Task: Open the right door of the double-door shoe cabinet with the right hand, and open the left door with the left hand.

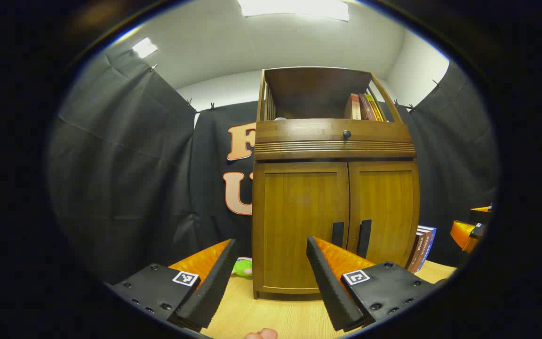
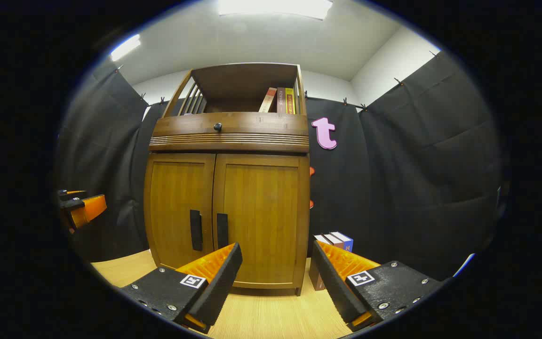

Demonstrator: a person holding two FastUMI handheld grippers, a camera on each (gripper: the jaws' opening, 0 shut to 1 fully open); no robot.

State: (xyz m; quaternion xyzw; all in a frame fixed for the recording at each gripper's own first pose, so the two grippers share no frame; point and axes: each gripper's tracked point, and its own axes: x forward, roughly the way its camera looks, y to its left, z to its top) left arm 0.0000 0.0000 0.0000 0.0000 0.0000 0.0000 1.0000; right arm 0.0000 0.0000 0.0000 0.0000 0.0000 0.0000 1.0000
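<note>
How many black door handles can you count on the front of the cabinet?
2: one handle on the left door, one handle on the right door, side by side at the middle seam. Both doors are shut.

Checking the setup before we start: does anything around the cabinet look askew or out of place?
Mostly tidy: both brown wooden cabinet doors sit shut and flush. One reddish-brown book on the top shelf leans against its upright neighbours.

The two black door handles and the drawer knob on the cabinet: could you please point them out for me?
right door handle (image 2: 222,230): right gripper view, middle of the black bar.
left door handle (image 2: 196,230): right gripper view, middle of the black bar.
drawer knob (image 2: 217,126): right gripper view, face of the round dark knob.
</note>
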